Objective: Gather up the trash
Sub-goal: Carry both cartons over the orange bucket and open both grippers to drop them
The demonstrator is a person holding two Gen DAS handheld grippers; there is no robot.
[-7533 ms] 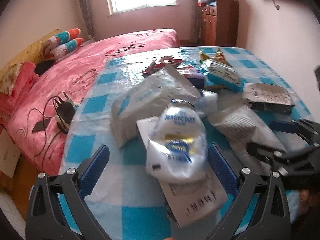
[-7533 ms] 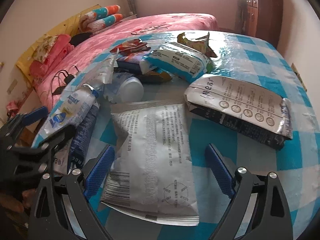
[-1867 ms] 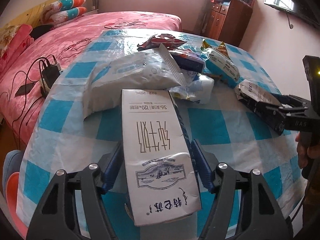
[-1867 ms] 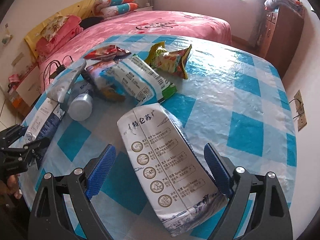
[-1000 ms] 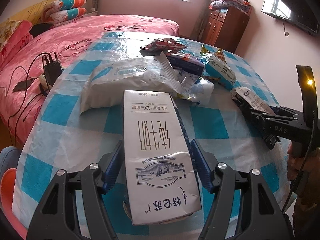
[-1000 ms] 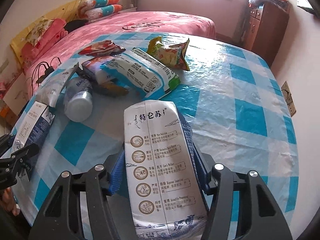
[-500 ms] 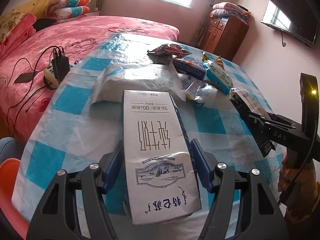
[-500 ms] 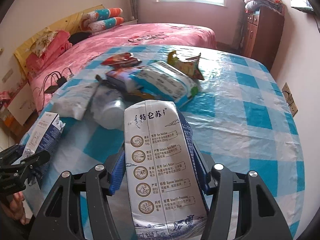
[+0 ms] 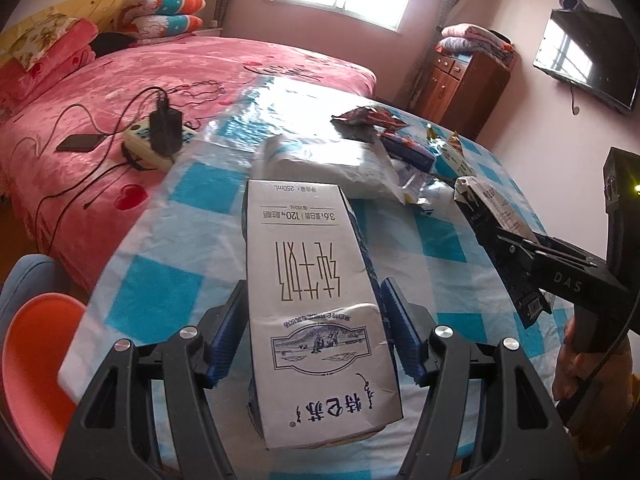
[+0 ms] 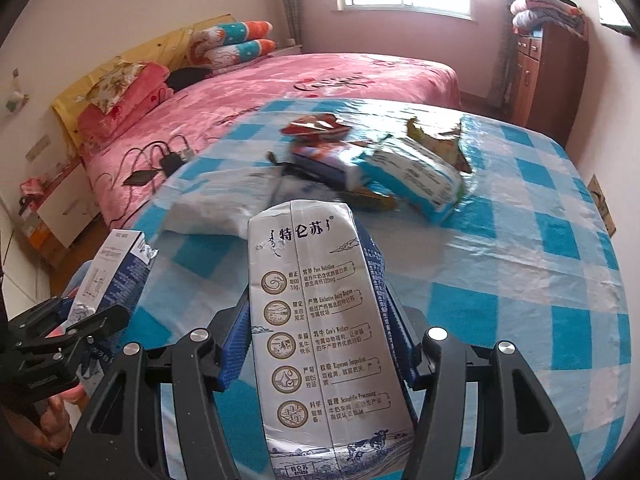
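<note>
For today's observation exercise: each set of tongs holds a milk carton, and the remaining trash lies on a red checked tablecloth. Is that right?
Not quite: the tablecloth is blue and white checked, as the right wrist view shows. The left tongs and right tongs do each hold a milk carton.

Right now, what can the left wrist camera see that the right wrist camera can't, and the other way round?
Only the left wrist view shows the wall-mounted TV and an orange chair seat. Only the right wrist view shows the wall socket beside the table.

Both show the pink bed, the checked tablecloth with its wrappers, and a milk carton clamped in each hand-held gripper: the left hand-held gripper and the right hand-held gripper.
</note>
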